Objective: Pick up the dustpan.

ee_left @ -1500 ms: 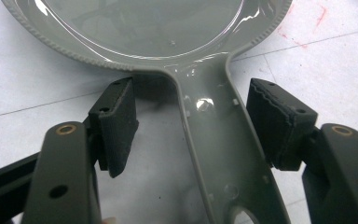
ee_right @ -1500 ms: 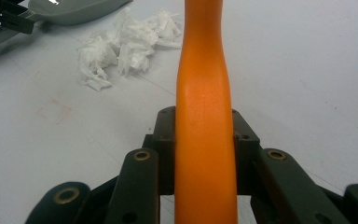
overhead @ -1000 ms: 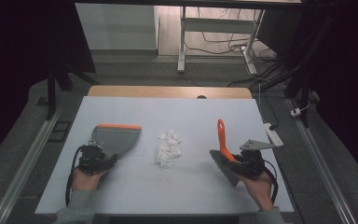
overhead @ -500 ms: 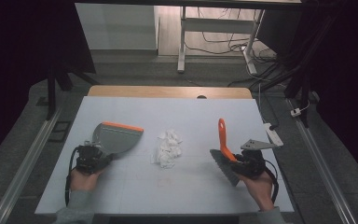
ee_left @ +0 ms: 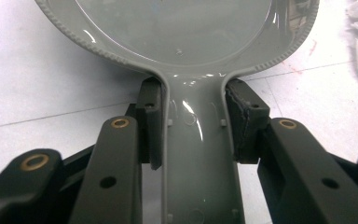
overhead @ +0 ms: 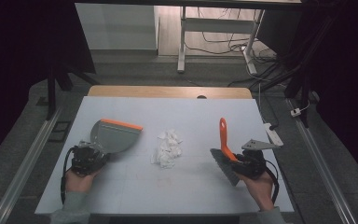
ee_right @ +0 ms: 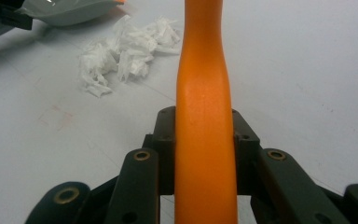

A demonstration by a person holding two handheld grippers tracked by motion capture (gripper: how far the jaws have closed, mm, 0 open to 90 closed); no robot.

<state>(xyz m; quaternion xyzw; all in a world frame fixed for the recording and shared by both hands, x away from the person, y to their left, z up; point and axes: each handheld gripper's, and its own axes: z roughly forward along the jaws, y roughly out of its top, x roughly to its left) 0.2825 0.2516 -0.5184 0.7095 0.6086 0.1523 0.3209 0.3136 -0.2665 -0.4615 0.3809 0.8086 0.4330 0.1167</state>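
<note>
A grey dustpan (overhead: pixel 114 135) with an orange front lip lies on the white table (overhead: pixel 186 109) at the left. My left gripper (overhead: pixel 91 151) is shut on its handle (ee_left: pixel 196 154), and the pads (ee_left: pixel 151 123) press on both sides just behind the pan (ee_left: pixel 177 28). At the right, my right gripper (overhead: pixel 244 161) is shut on the orange handle (ee_right: pixel 204 93) of a brush (overhead: pixel 223 140), whose grey bristles (overhead: pixel 224 167) angle down toward the table. A small heap of crumpled white paper (overhead: pixel 168 148) lies between the two tools, and from the right gripper it lies ahead and to the left (ee_right: pixel 126 46).
A wooden strip (overhead: pixel 168 92) runs along the table's far edge. A white power strip (overhead: pixel 272 134) lies at the right edge. A desk frame (overhead: pixel 182 42) and cables stand on the floor beyond. Metal rails (overhead: pixel 25 163) run along both sides.
The left hand has edged slightly left at the dustpan's handle. The right hand and the brush have kept still, and the paper heap has not moved.
</note>
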